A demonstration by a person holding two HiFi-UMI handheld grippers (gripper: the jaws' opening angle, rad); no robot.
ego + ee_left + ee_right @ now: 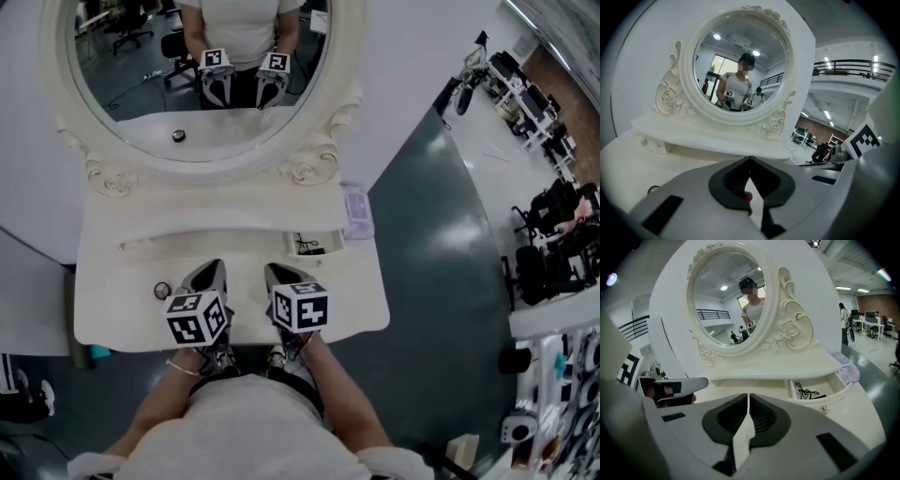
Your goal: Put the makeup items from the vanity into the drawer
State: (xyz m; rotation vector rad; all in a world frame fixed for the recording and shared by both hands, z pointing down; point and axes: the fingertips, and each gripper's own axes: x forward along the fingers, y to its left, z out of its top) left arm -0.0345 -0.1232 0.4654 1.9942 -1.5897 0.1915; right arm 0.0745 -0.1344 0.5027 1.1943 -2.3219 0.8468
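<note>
The white vanity (122,281) has one small drawer (319,253) standing open under the right end of its shelf, with a black corded thing (808,392) lying inside. A small round dark item (163,291) rests on the tabletop just left of my left gripper (208,274). That gripper is shut, its tips meeting over the tabletop (750,161). A small reddish spot shows through the slit behind the tips; I cannot tell what it is. My right gripper (278,274) is beside it, shut and empty (748,397), short of the drawer (825,399).
A clear lilac box (357,211) sits on the right end of the shelf, above the drawer. The oval mirror (202,75) rises behind and reflects both grippers. A closed drawer knob (644,142) shows at the shelf's left. The table's front edge is right under my hands.
</note>
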